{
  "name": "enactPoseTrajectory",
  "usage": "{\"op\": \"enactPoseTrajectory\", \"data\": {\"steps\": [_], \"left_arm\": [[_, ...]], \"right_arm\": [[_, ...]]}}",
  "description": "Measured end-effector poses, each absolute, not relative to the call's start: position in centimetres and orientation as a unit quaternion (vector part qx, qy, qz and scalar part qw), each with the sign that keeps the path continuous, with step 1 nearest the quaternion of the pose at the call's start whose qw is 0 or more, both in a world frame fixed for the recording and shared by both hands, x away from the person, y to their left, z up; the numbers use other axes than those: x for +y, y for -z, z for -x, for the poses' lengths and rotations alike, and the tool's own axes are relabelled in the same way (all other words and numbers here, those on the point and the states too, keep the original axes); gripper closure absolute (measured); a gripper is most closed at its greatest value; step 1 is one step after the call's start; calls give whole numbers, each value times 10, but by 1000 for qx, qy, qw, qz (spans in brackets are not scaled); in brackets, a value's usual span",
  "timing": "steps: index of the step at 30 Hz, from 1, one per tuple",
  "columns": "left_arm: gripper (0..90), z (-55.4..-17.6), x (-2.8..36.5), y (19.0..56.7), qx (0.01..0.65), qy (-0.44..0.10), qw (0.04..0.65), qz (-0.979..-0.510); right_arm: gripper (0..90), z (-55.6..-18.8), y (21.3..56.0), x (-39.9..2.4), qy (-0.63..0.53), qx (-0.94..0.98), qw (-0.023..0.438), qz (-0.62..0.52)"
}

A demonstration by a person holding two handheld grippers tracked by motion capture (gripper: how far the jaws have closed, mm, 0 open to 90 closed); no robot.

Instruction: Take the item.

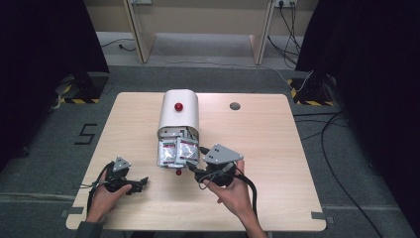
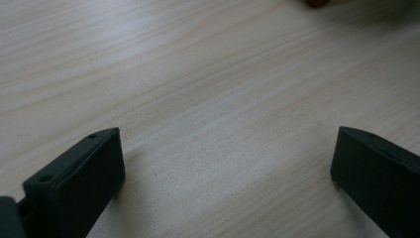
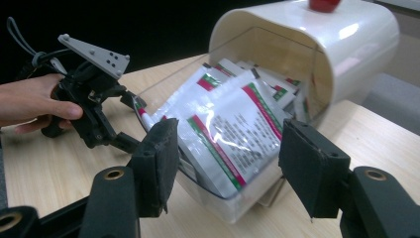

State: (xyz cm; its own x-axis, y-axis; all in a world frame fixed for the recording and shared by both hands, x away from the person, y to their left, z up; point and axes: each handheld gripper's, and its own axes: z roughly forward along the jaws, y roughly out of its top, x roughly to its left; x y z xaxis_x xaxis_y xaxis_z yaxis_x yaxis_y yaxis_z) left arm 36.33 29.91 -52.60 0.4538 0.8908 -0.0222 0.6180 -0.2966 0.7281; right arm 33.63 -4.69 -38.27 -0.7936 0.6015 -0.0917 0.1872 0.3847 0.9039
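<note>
— Where are your left tongs?
— Low over the bare wooden counter at its near left, jaws spread wide, nothing between them.
— And your right tongs?
— Spread as well, one jaw on each side of the clear drawer full of sachets. It sticks out of the white box with the red knob, mid-counter.

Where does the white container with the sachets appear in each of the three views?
High view: white container at table centre, open end toward the person.
Left gripper view: not in it.
Right gripper view: centre and upper right, beyond the jaws.
Shared landmark: red knob on top.
</note>
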Motion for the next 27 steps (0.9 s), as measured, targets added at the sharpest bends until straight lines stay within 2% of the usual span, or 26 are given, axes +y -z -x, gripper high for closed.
{"op": "enactPoseTrajectory", "data": {"steps": [18, 27], "left_arm": [[0, -363, 299, 526, 483, -199, 343, -780], [0, -363, 299, 526, 483, -199, 343, -780]], "right_arm": [[411, -338, 382, -3, -473, 824, 218, -224], [420, -344, 388, 9, -441, 830, 254, -228]]}}
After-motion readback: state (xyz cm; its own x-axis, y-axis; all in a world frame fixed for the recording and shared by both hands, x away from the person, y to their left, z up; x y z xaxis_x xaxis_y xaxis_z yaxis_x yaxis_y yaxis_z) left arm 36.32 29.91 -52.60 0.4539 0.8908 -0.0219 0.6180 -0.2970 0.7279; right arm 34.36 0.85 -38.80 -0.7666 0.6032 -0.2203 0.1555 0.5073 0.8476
